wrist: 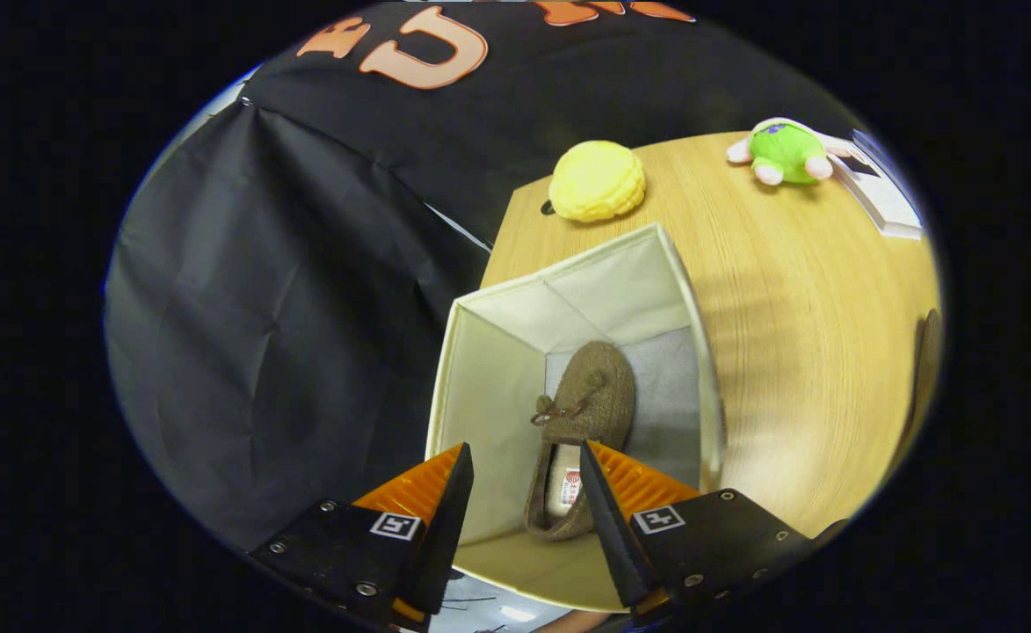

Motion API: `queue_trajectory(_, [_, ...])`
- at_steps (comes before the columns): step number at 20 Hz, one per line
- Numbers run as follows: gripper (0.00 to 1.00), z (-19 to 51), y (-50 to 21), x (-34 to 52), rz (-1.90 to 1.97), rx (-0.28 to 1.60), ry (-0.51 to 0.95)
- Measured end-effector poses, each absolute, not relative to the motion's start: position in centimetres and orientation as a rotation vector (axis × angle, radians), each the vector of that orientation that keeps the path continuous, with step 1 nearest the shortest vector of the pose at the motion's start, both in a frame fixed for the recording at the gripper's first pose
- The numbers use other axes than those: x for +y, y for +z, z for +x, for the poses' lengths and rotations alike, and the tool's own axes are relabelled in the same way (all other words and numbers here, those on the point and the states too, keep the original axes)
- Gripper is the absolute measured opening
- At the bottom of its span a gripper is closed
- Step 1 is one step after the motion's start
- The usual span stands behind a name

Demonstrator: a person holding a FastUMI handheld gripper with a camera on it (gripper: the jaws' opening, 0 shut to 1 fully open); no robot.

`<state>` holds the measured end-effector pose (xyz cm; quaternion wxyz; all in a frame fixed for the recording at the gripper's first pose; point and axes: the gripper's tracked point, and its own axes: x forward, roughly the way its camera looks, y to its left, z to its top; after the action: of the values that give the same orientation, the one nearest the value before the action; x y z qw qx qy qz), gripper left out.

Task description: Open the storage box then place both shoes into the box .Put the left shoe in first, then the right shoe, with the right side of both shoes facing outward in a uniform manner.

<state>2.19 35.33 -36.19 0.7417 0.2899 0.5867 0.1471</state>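
Your gripper (524, 492) points steeply downward, its jaws spread apart with a clear gap between them, both fingers (445, 519) pressing on nothing.

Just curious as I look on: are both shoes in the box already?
No, a single brown shoe lies inside the open box, seen between the open hand-held gripper fingers.

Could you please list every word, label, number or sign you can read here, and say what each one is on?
None can be read.
Insole label in the brown shoe, inside the open storage box: too small to read.
Square marker tags on the open hand-held gripper: patterns, no words.
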Motion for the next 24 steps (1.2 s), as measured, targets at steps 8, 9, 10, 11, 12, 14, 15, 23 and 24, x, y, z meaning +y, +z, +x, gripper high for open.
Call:
queue_trajectory(8, [0.98, 2.7, -30.4, 25.1, 0.493, 1.065, 0.310])
queue_trajectory(9, [0.98, 2.3, -30.1, 23.7, 0.482, 1.054, 0.305])
queue_trajectory(10, [0.98, 1.8, -30.1, 22.3, 0.462, 1.044, 0.300])
queue_trajectory(11, [0.98, 1.2, -30.4, 20.5, 0.437, 1.044, 0.285])
queue_trajectory(12, [0.98, 0.5, -30.8, 19.0, 0.423, 1.046, 0.273])
queue_trajectory(14, [0.99, -0.2, -31.7, 16.2, 0.423, 1.052, 0.243])
queue_trajectory(15, [0.98, -1.0, -32.0, 15.0, 0.421, 1.055, 0.229])
queue_trajectory(23, [0.98, -5.9, -35.5, 3.1, 0.310, 1.081, 0.036])
queue_trajectory(24, [0.98, -6.5, -35.9, 1.9, 0.285, 1.086, 0.023])
